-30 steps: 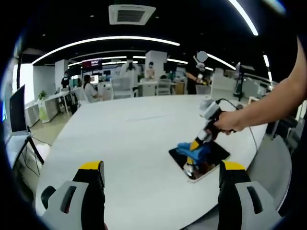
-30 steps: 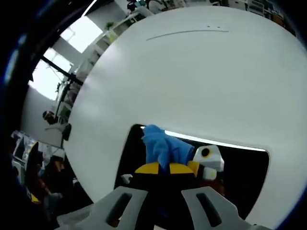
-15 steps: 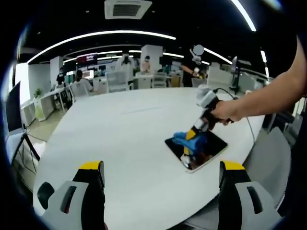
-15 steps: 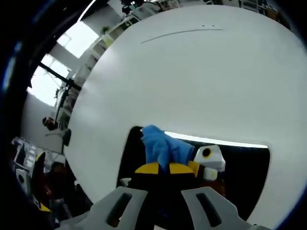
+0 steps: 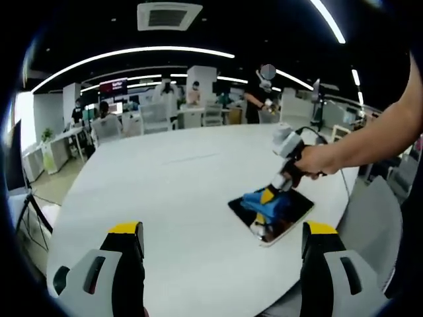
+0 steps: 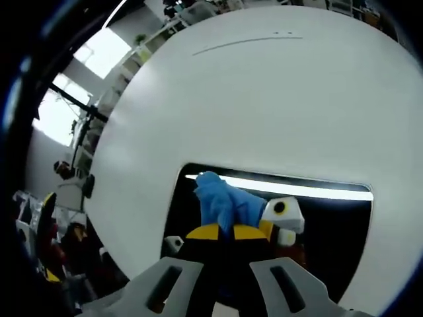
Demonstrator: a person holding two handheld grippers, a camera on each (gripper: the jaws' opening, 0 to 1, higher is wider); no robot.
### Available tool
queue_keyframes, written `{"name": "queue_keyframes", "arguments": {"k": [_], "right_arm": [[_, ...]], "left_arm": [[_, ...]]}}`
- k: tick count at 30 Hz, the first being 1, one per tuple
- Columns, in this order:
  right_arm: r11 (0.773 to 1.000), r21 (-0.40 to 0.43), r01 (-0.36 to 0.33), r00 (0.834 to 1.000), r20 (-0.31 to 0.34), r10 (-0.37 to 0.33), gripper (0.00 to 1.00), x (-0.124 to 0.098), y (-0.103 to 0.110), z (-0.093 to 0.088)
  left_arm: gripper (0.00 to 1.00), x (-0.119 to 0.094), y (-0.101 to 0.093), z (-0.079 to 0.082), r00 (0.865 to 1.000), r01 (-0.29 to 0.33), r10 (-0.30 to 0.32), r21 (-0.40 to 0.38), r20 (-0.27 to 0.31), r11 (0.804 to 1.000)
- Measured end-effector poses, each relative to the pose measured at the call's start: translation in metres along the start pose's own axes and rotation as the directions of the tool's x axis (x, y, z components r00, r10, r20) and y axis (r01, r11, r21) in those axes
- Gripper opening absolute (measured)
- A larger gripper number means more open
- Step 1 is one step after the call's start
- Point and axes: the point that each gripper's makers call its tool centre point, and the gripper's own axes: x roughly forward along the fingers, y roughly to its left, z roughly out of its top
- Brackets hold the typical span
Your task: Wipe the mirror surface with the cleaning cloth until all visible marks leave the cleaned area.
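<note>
Pressing blue cloth (image 6: 223, 203) onto mirror (image 6: 330, 224), right gripper (image 6: 225, 232) clamped on it. Left gripper view adds context: mirror flat near white table (image 5: 165, 198) edge; left gripper (image 5: 221, 231) jaws spread, holding nothing.

No legible text, label, brand or number is showing in either view. A dark sign (image 5: 113, 86) is hanging in the office background of the left gripper view; its pale marking is appearing too small and blurred to read.
</note>
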Motion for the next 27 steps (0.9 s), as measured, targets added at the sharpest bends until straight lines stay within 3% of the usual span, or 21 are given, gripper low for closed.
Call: {"name": "queue_keyframes", "arguments": {"k": [5, 17, 27], "right_arm": [[1.0, -0.007, 0.001, 1.0, -0.012, -0.001, 0.0, -0.004, 0.006, -0.015], [1.0, -0.006, -0.008, 0.999, -0.043, 0.007, 0.0, -0.012, 0.02, -0.044], [1.0, -0.001, -0.024, 0.999, -0.043, 0.024, 0.0, -0.012, 0.021, -0.049]], "left_arm": [[1.0, -0.001, 0.006, -0.01, 1.0, 0.006, -0.007, -0.001, -0.011, 1.0], [1.0, 0.002, 0.008, -0.003, 1.0, 0.022, -0.022, 0.005, 0.004, 1.0], [1.0, 0.001, 0.007, -0.007, 1.0, 0.02, -0.02, -0.002, 0.004, 1.0]]}}
